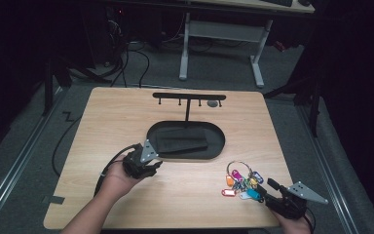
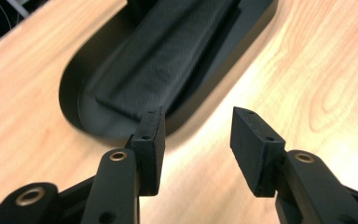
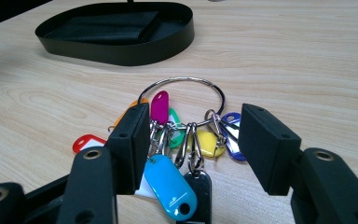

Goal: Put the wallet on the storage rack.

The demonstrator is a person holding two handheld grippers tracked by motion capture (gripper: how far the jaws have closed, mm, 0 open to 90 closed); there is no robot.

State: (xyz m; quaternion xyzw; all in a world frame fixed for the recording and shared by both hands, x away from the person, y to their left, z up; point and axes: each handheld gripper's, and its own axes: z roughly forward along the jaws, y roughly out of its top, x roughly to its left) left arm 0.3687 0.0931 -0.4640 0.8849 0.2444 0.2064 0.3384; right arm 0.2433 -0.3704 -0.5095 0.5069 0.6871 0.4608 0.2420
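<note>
Wooden table point(image 1: 126, 117), dim room around it. At the far middle stands a black T-shaped rack point(image 1: 189, 97) with small pegs along its crossbar, its post rising from a black oval tray point(image 1: 219, 146). A flat black pouch point(image 1: 182, 139) lies inside the tray, taking up most of the floor. Behind the table, a white desk frame point(image 1: 224, 34) and loose cables on the grey floor. The left gripper point(image 1: 143, 168) hovers over the table at the tray's near left end; in the left gripper view its jaws stand spread with nothing between them, bare wood under the gap, the tray's curved end just beyond the left jaw tip and the pouch point(image 2: 168, 51) running away inside it. Nothing lies between this gripper and the tray rim. The key ring point(image 1: 241, 181), a big wire loop carrying coloured plastic tags, lies flat on the table near the right front corner, well apart from the tray. The right gripper point(image 1: 269, 191) sits low at the ring's near right side. In the right gripper view its jaws are spread and the bunch of tags lies in the gap between them: a blue tag point(image 3: 170, 186) and a black tag point(image 3: 200, 189) nearest, the wire loop point(image 3: 184, 100) farther out. The left jaw stands over the tags' edge; whether the pads touch them I cannot tell. No pinch shows.
</note>
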